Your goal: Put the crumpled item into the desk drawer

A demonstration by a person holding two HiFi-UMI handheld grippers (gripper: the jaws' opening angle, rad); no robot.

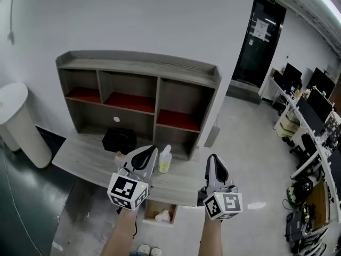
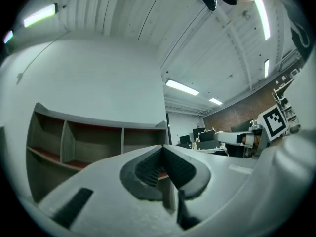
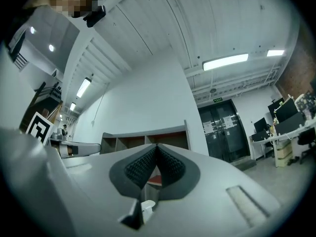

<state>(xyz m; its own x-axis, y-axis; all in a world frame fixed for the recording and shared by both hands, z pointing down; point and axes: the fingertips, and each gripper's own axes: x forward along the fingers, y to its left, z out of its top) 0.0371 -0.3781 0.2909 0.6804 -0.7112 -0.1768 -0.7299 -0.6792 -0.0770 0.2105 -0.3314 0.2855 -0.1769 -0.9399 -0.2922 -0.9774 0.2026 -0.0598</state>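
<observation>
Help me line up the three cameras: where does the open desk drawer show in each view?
Head view: bottom centre; the drawer stands pulled out under the front edge of the desk, with a pale crumpled item in it.
Left gripper view: not in it.
Right gripper view: not in it.
Shared landmark: the shelf unit with red boards, against the white wall in all three.

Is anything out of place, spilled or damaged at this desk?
Only the desk drawer stands out: it hangs open under the front edge of the desk, with a crumpled item inside. The white bottle stands upright; nothing looks spilled or damaged.
</observation>
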